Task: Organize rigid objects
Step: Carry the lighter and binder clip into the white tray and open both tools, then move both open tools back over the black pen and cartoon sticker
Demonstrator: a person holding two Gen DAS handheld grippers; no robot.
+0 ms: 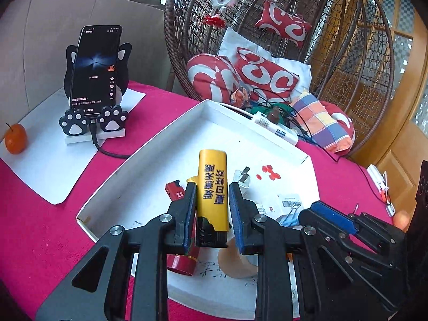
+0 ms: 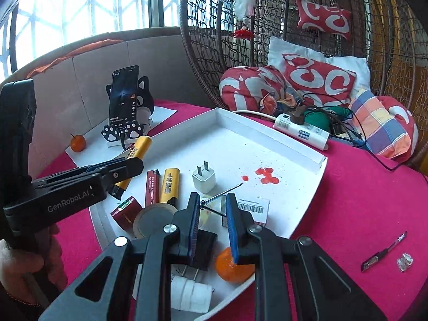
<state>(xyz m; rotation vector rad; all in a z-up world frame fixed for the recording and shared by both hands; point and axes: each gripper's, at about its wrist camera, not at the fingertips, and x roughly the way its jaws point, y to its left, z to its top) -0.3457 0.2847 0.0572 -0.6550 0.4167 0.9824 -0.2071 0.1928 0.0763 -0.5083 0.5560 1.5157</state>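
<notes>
Gripping yellow lighter point(image 1: 212, 187) base-hidden, left claw point(image 1: 211, 195), tray point(image 1: 187, 123) cropped

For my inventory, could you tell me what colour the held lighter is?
Yellow lighter, black base; clearest in left wrist view.

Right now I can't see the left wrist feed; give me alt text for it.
The left tool grips a yellow lighter upright above a white tray on a pink tablecloth. Behind stand a phone and an orange.
</notes>
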